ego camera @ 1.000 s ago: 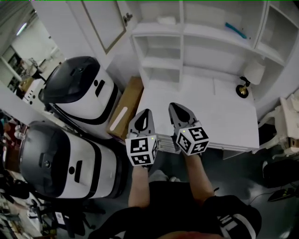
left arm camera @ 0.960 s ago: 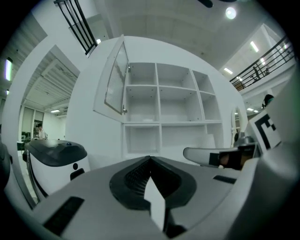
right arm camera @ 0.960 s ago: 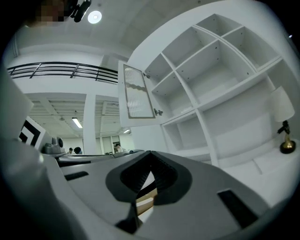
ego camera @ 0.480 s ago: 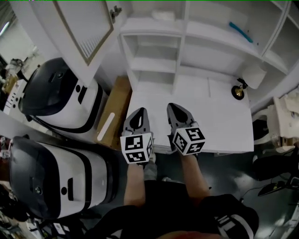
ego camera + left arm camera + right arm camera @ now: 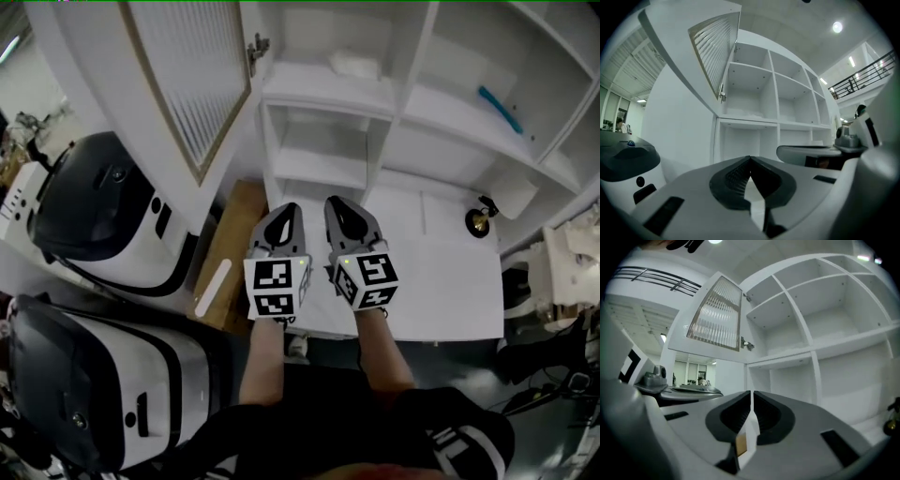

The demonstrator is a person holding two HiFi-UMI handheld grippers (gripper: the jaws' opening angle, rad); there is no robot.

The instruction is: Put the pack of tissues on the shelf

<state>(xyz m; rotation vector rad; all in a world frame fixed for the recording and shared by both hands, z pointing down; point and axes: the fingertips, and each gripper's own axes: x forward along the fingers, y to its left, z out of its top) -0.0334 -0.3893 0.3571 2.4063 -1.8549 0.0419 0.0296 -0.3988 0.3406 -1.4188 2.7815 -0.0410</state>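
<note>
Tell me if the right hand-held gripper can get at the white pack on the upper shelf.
Probably yes. The right hand-held gripper, shut and empty, hovers over the desk; the cabinet door is swung open and nothing stands between it and the white pack. It must reach up and open.

This looks like a lab or test hall with a mock-up of a home corner built inside it. A white shelf unit [image 5: 323, 94] with open compartments stands over a plain white desk [image 5: 450, 291], and a cabinet door [image 5: 202, 84] with a ribbed pane hangs open at the unit's left edge. Just beside the desk's left edge lie a cardboard box [image 5: 230, 248] and two bulky white-and-black machines [image 5: 103, 211], which suit no home. The floor [image 5: 450, 361] is dark, with cables [image 5: 548, 398] trailing near its right edge. Overhead is a high ceiling with round lights [image 5: 837, 27] and a railed gallery [image 5: 862, 75].
</note>
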